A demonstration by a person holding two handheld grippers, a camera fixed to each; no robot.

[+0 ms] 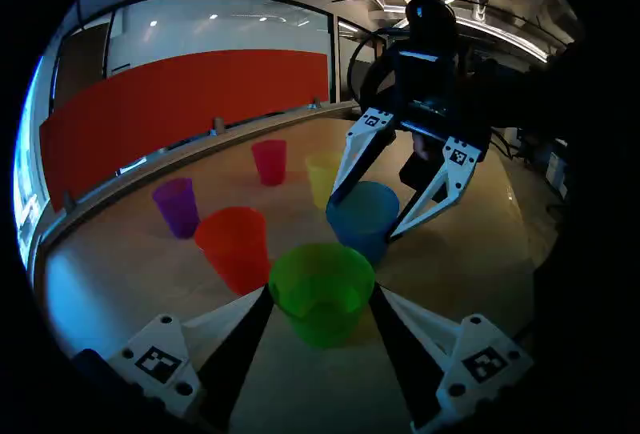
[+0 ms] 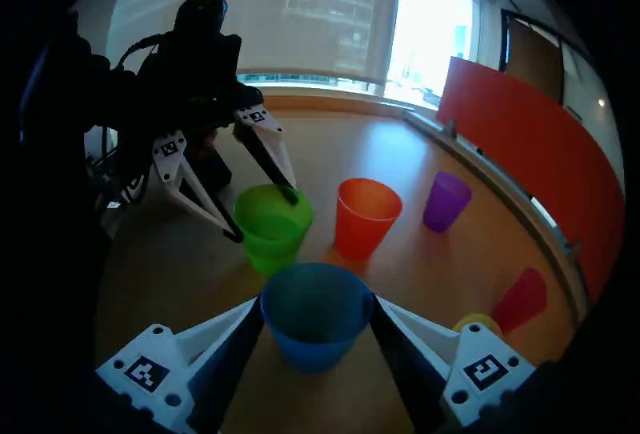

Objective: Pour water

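A green cup stands upright between the fingers of my left gripper, which is shut on it, both fingers pressing its sides. Just beyond it, a blue cup is held the same way by my right gripper. In the right gripper view the blue cup sits between that gripper's own fingers, and the left gripper clasps the green cup behind it. The two cups are close together, rims level. I cannot tell whether either holds water.
Orange, purple, red and yellow cups stand on the wooden table behind and left of the green one. A red panel runs along the table's far edge. A person's dark sleeve is behind the left gripper.
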